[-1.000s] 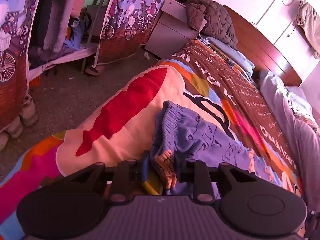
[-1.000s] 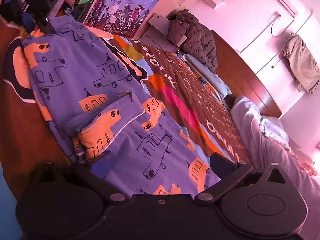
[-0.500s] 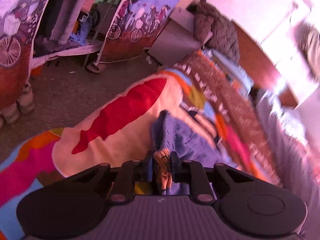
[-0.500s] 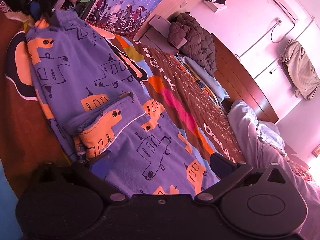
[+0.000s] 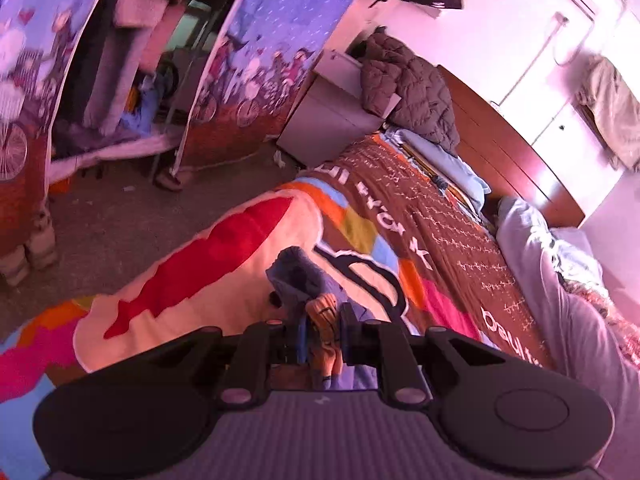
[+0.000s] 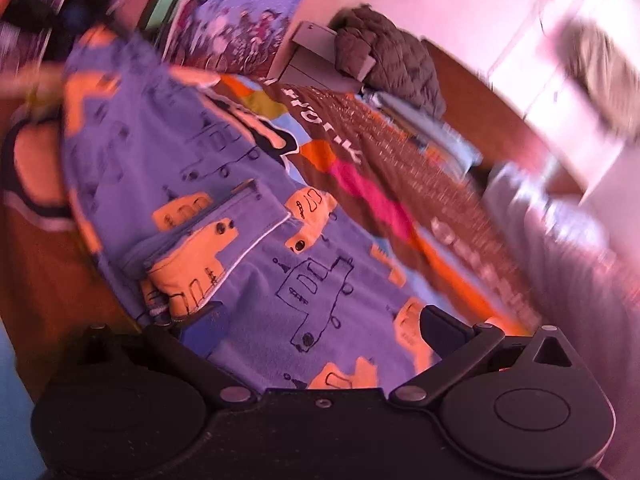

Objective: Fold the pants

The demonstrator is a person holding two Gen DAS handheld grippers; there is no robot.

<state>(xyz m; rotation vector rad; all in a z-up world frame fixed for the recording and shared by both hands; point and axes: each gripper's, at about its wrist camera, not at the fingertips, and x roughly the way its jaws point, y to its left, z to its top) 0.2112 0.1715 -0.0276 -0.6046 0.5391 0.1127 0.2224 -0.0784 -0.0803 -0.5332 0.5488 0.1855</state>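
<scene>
The pants [image 6: 224,184] are purple-blue with orange car prints and lie spread on the colourful bedspread [image 5: 224,248]. My left gripper [image 5: 322,334] is shut on a bunched edge of the pants [image 5: 320,336] and holds it raised above the bed. In the right wrist view my right gripper [image 6: 308,324] is open, its fingers [image 6: 444,326] wide apart over the pants fabric near a folded pocket flap. That view is blurred by motion.
A brown jacket [image 5: 408,84] lies on a grey cabinet [image 5: 328,120] at the bed's head. A wooden headboard [image 5: 512,152] and grey pillows [image 5: 560,280] lie to the right. Floor [image 5: 120,216] and a curtained wardrobe [image 5: 256,64] are to the left.
My left gripper has closed tighter on the pants edge and lifted it, bunching the fabric. My right gripper has begun to move, blurring its view; it stays open.
</scene>
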